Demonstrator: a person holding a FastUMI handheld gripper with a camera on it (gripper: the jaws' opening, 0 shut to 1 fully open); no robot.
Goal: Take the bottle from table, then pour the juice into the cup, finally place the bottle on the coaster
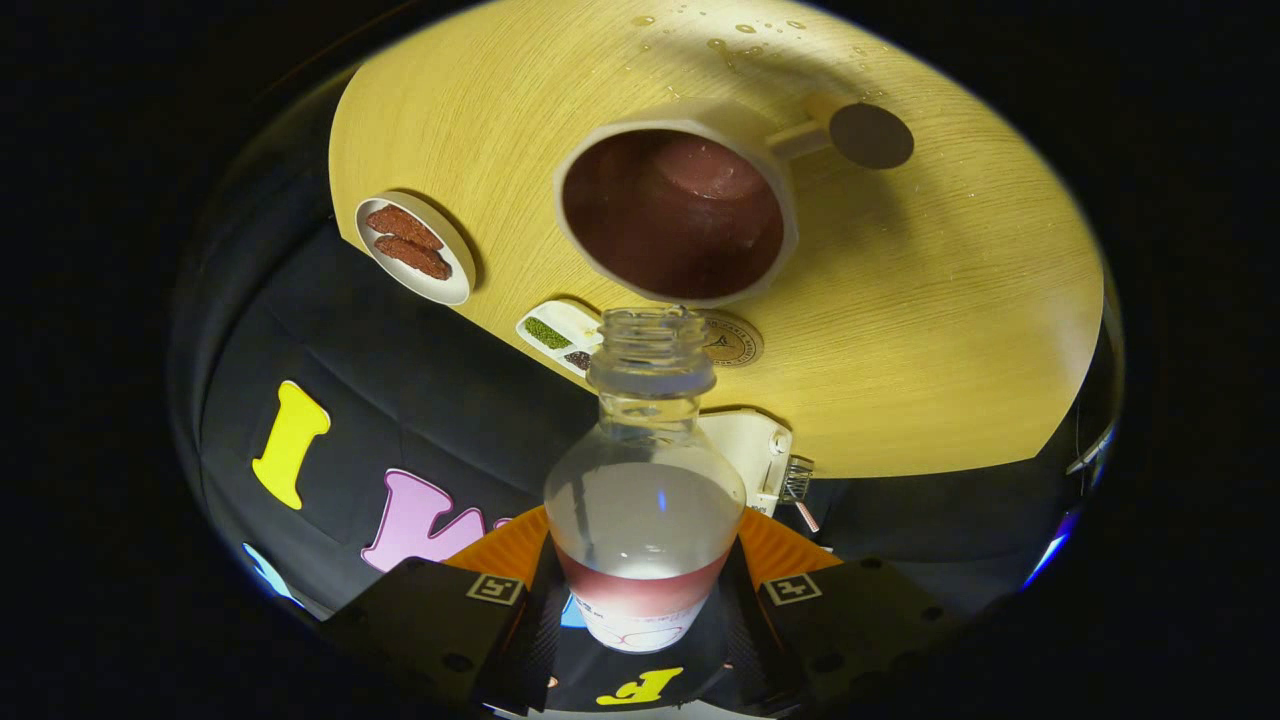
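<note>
My gripper [645, 600] is shut on a clear, uncapped plastic bottle [645, 500], with a finger pressing each side of its body. The bottle is tipped forward, its open mouth [648, 322] just over the near rim of a white cup [676, 212]. A little red juice is left in the bottle near my fingers. The cup stands on the round wooden table [950, 320] and holds red juice. A round brownish coaster [732, 340] lies on the table just behind the bottle's neck, partly hidden by it.
A small white dish with two brown snacks [414, 248] sits near the table edge, left of the cup. A white tray with green and dark fillings [558, 335] lies beside the bottle neck. Droplets [740, 40] dot the table beyond the cup. A white device [755, 445] sits at the near edge.
</note>
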